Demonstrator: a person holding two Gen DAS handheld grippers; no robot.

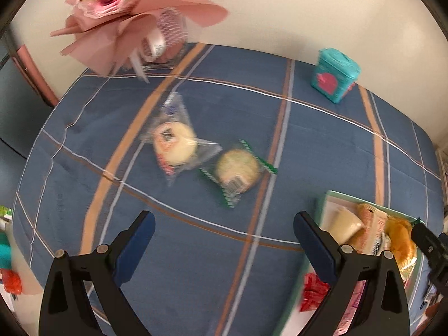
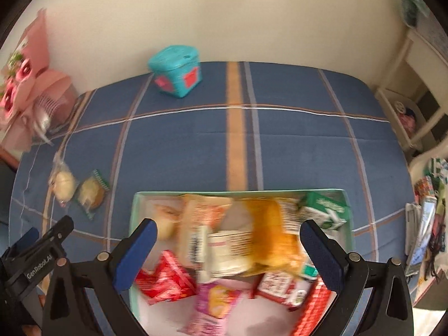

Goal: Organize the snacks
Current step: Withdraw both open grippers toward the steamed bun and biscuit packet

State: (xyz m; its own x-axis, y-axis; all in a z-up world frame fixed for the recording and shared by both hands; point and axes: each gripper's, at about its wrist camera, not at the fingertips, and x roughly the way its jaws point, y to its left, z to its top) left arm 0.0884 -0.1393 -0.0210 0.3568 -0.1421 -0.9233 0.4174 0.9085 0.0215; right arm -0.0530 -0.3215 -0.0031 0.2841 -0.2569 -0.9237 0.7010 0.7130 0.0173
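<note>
— Where do the snacks sit?
— Most fill the pale green tray (image 2: pixel 137 210). Two wrapped buns lie outside on the blue plaid cloth (image 1: pixel 196 252): a pale bun (image 1: pixel 175 142) touching a green-edged one (image 1: pixel 238 169).
— And the grippers?
— Left gripper (image 1: pixel 224 240) spread wide, holding nothing; right gripper (image 2: pixel 228 249) likewise (above the tray).

Soft daylight, motion blur, fisheye-warped edges
</note>
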